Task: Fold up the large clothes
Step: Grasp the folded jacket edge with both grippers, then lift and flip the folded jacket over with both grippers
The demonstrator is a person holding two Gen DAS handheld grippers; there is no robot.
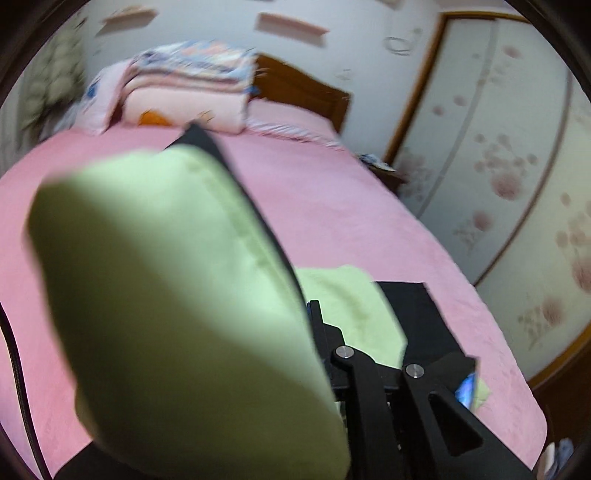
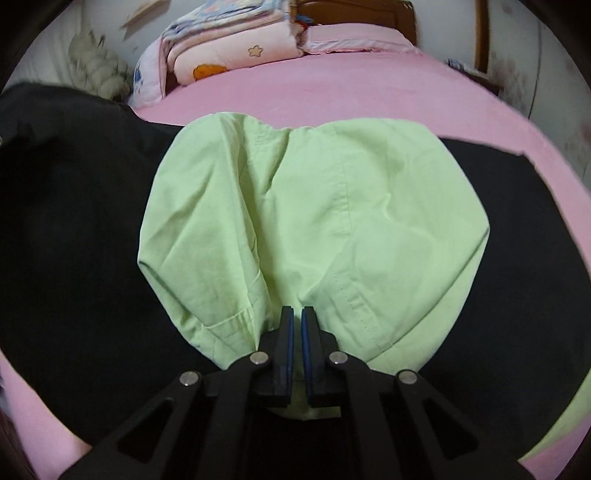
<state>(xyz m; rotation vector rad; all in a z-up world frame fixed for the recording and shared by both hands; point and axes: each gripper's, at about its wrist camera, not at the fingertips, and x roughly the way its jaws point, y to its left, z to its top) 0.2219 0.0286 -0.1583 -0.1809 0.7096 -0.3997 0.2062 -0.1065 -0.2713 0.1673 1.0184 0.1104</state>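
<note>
On the pink bed (image 1: 332,206), left wrist view first: the left gripper (image 1: 317,314) has its jaws drawn together, and a fold of the light green garment (image 1: 166,277) is clamped between them. The cloth drapes over the near finger and fills the left half of the picture, blurred. More of it lies lower right on a black garment (image 1: 424,306).

Right wrist view: the right gripper (image 2: 297,314) points steeply down. Its blue-padded fingers (image 2: 290,339) stand nearly together, with a pinch of the green garment's hem between the pads. The green garment (image 2: 314,221) spreads ahead in creased folds on top of the black garment (image 2: 74,221), which lies flat on the bed (image 2: 369,92). Folded quilts (image 2: 236,48) are stacked at the headboard (image 2: 354,14).
</note>
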